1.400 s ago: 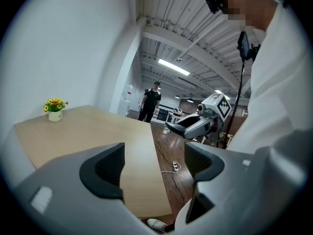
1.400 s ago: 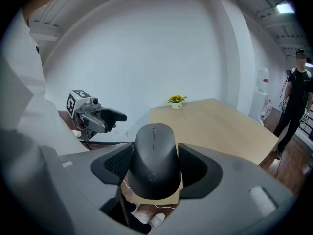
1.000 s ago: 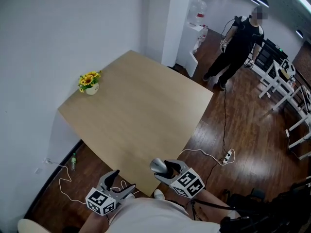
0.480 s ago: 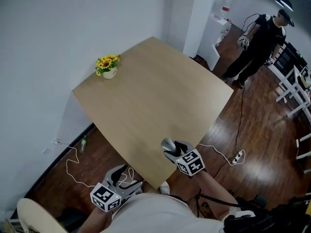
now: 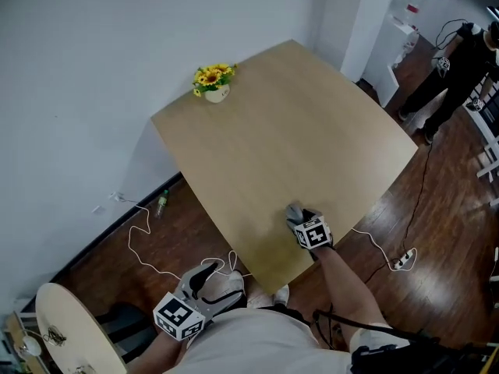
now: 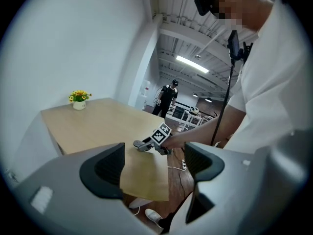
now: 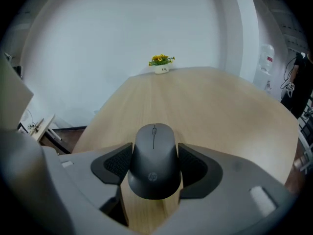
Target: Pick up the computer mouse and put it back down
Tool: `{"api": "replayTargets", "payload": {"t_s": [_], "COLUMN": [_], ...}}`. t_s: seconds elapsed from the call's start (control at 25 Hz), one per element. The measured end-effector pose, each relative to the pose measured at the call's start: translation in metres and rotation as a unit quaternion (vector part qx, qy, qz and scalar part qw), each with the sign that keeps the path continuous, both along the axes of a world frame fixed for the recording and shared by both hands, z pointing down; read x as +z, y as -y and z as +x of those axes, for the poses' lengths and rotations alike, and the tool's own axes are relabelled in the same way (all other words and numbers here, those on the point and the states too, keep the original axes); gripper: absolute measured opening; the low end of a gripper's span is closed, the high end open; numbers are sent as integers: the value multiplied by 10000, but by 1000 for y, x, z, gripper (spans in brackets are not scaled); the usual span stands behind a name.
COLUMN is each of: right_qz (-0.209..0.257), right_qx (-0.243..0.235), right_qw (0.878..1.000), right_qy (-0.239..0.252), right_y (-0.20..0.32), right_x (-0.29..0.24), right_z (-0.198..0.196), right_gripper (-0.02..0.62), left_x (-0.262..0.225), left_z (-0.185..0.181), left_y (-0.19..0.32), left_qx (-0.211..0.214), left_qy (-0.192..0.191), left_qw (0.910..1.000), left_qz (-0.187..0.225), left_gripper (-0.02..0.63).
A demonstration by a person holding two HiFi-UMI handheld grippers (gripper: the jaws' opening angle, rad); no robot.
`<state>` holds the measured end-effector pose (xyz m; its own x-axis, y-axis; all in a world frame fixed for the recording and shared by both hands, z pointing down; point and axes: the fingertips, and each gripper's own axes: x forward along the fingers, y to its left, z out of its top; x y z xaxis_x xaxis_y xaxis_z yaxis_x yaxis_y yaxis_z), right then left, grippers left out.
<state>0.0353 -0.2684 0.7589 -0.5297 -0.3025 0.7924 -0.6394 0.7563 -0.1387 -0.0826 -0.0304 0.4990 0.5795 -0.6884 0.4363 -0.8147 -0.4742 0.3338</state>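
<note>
A dark grey computer mouse (image 7: 154, 158) sits between the pads of my right gripper (image 7: 154, 166), which is shut on its sides. In the head view that right gripper (image 5: 299, 215) is low over the near part of the wooden table (image 5: 281, 139), with the mouse (image 5: 295, 210) at its tip. Whether the mouse touches the tabletop I cannot tell. My left gripper (image 5: 209, 273) hangs off the table's near corner, over the floor, open and empty. The left gripper view shows the right gripper (image 6: 146, 144) at the table edge beyond my own left gripper (image 6: 154, 165).
A small pot of yellow flowers (image 5: 214, 80) stands at the table's far corner by the white wall. White cables (image 5: 144, 240) and a power strip (image 5: 404, 260) lie on the dark wood floor. A person (image 5: 460, 57) stands at the far right. A round side table (image 5: 66, 329) is at the lower left.
My right gripper has come down and forward with the mouse, from in front of my body to low over the table. The head view has swung, shifting the table rightward. The left gripper moved little.
</note>
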Motion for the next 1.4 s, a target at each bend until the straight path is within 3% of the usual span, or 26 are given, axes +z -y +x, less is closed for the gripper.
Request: {"api": "replayTargets", "payload": {"t_s": [0.28,0.52,0.56,0.64,0.92,1.2,1.4], "right_qz": [146,7,-5,36,339,308,450], "right_qx": [-134,-101,-71,26,195,262,349], "right_qw": [9991,9991,9994,9998,9982,9950,9903], "right_qy": [-369,-407,-350,-193,447,912,1271], "right_y": [2,-1,-1,-2,-21,-72,-103], "right_x": [29,29,26,13,-59,-126,-171], "right_z": [-2,-10,-12,-14,-13,6,26], "right_gripper": [298,310,363,399,397,445,445], "left_x": [5,4,4,3,-1,-8,-8], "left_z": [-23,-29,-29,-27,-14,1,8], "left_y": [-7,-1,0,3,18,26,29], "left_qx": [-336,-261,-217,-128,213,419,542], "left_qy": [-5,-72,-79,-95,-174,-273,-278], "left_qw": [9994,9996,9997,9999,9995,9984,9975], "left_qz": [-113,-91,-70,-34,138,278,356], "left_gripper": [356,356,356,356,356,356,356]}}
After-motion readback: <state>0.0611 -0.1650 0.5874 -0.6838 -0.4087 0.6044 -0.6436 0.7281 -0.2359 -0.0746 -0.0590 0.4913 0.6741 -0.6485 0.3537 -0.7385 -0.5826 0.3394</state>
